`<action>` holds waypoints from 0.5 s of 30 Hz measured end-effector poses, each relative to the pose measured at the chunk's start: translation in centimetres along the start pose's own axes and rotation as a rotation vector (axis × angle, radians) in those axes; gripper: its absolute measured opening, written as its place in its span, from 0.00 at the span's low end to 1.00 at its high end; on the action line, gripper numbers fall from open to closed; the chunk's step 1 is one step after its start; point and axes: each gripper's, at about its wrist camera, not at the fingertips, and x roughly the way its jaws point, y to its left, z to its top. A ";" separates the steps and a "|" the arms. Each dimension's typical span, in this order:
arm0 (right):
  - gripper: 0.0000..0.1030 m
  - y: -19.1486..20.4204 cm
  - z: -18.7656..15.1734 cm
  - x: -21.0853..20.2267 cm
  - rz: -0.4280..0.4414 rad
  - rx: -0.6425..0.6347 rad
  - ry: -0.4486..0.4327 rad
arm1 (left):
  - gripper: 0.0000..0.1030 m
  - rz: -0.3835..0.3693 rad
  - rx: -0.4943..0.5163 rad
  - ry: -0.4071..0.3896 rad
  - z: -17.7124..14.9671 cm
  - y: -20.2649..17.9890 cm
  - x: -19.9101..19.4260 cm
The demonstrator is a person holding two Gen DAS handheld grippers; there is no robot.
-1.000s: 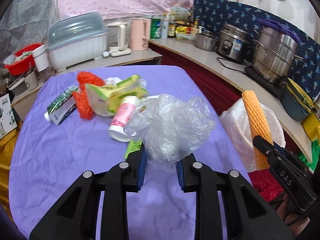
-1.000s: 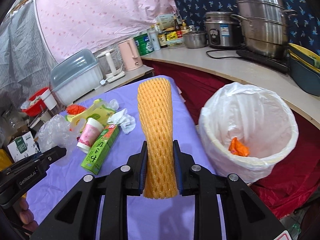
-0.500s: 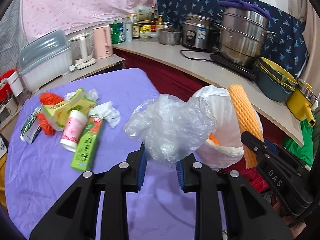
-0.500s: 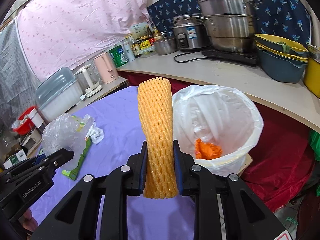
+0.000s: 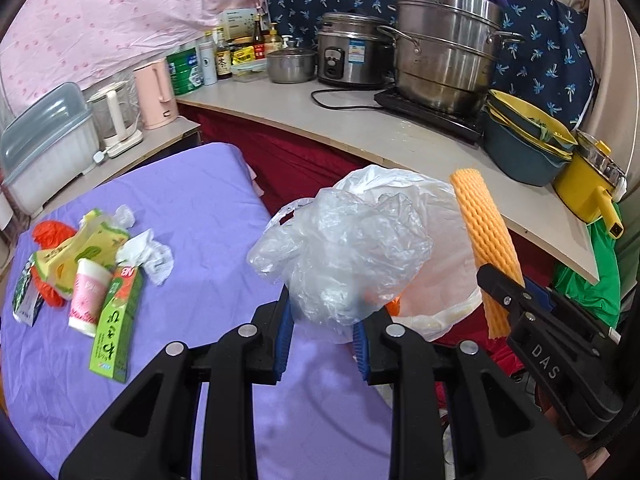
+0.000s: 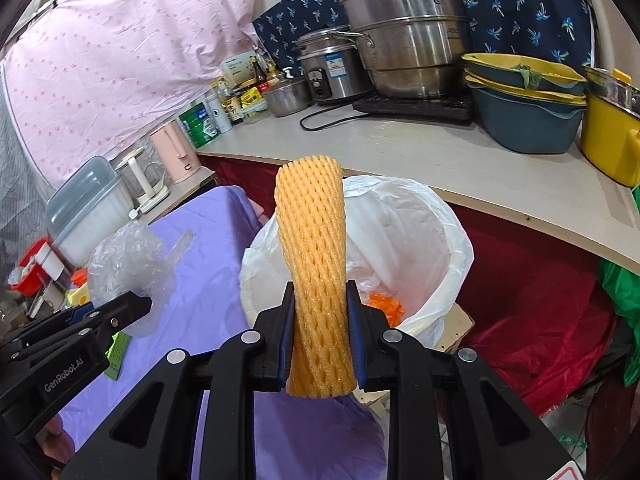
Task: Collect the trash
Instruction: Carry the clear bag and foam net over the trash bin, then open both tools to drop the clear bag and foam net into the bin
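Observation:
My left gripper point(image 5: 322, 334) is shut on a crumpled clear plastic bag point(image 5: 344, 248) and holds it in front of the white-lined trash bin point(image 5: 444, 280). My right gripper point(image 6: 320, 336) is shut on an orange foam fruit net point(image 6: 316, 272), held upright in front of the bin point(image 6: 436, 236), which has orange scraps point(image 6: 384, 306) inside. The net also shows in the left wrist view point(image 5: 486, 248), the bag in the right wrist view point(image 6: 128, 264). More trash lies on the purple table point(image 5: 200, 208): a green carton point(image 5: 116, 320), a pink cup point(image 5: 88, 298), a tissue point(image 5: 148, 256).
A curved counter point(image 5: 400, 136) behind the bin carries a steel steamer pot point(image 5: 444, 48), a rice cooker point(image 5: 348, 52), stacked bowls point(image 5: 524, 140) and a yellow pot point(image 5: 592, 184). A pink kettle point(image 5: 156, 92) and a dish box point(image 5: 44, 136) stand behind the table.
Both grippers have swung right from the table's trash pile toward the bin, carrying the plastic bag and the foam net. The bin is now closer and more central in both views.

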 end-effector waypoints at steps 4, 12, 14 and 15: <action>0.22 -0.7 0.2 0.9 -0.015 0.009 0.013 | 0.25 -0.023 0.014 0.016 1.1 -1.0 1.8; 0.22 -1.9 0.6 2.6 -0.037 0.033 0.027 | 0.25 -0.039 0.043 0.038 2.0 -2.6 4.5; 0.22 -2.1 0.9 3.1 -0.043 0.032 0.027 | 0.25 -0.046 0.051 0.042 2.1 -3.1 5.0; 0.22 -2.3 1.1 3.3 -0.045 0.033 0.027 | 0.25 -0.049 0.054 0.043 2.3 -3.3 5.3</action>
